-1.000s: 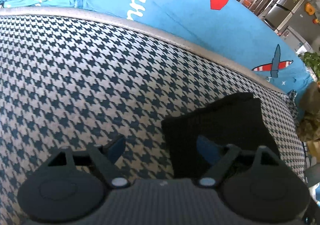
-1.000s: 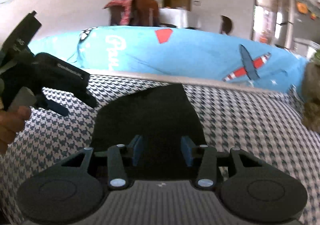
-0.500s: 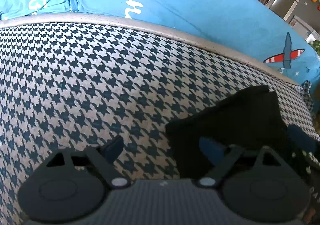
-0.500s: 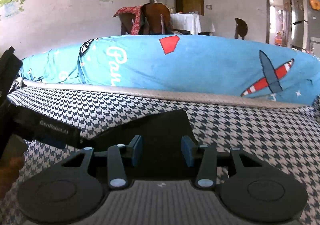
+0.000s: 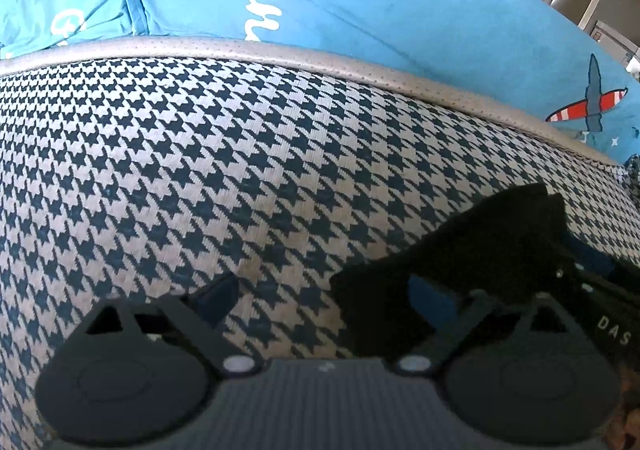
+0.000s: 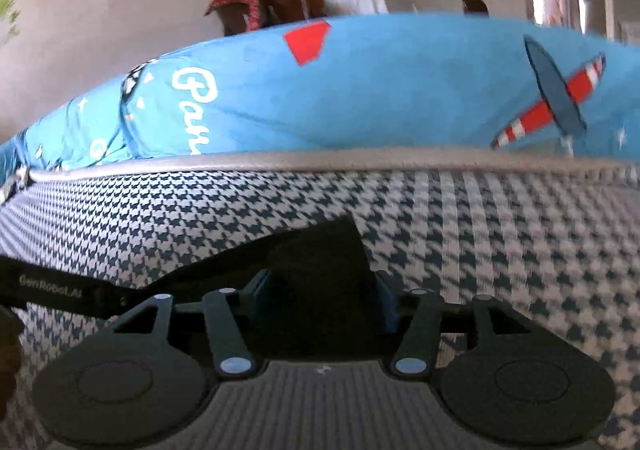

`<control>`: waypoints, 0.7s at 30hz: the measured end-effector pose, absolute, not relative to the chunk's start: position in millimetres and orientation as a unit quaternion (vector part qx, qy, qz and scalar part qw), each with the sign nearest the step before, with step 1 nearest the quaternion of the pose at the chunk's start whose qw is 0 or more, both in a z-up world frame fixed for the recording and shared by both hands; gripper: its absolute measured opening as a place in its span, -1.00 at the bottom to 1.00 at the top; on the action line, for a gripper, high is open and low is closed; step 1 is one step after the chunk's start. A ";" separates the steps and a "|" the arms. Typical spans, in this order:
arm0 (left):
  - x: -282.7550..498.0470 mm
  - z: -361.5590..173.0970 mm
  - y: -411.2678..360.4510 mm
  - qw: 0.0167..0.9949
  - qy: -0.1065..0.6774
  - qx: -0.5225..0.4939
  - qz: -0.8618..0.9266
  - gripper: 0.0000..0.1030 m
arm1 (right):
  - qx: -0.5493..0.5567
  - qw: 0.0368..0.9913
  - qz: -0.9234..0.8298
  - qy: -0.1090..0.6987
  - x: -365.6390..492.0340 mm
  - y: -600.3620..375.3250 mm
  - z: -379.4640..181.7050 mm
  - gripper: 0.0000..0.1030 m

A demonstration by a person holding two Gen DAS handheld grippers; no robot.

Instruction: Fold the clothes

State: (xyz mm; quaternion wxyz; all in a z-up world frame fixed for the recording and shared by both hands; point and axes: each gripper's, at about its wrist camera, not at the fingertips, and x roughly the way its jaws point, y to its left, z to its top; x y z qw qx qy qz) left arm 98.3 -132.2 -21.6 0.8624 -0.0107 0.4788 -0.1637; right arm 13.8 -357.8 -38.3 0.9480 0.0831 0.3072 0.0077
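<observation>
Right wrist: right gripper clenched on black garment; left gripper released beside it. Soft, light, limp; grab folded edges.

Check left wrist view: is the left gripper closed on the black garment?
No. The left gripper is wide open, with only its right finger over the black garment's edge, the other over the houndstooth cover.

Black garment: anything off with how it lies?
Nothing torn or spilled. The black garment lies flat on the houndstooth cover, its folded corner sticking out slightly; the left gripper straddles its edge.
</observation>
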 end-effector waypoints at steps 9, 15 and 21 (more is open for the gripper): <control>103.6 -27.9 -143.9 0.872 0.467 0.021 -0.143 0.98 | 0.070 0.950 -0.011 0.304 14.1 -355.1 -41.1 0.31; 100.5 -21.4 -140.4 0.871 0.471 0.019 -0.136 0.99 | 0.083 0.946 -0.033 0.311 10.5 -356.6 -36.8 0.55; 93.5 -12.0 -135.8 0.871 0.473 0.024 -0.131 0.99 | 0.082 0.943 -0.044 0.318 4.6 -353.2 -27.5 0.56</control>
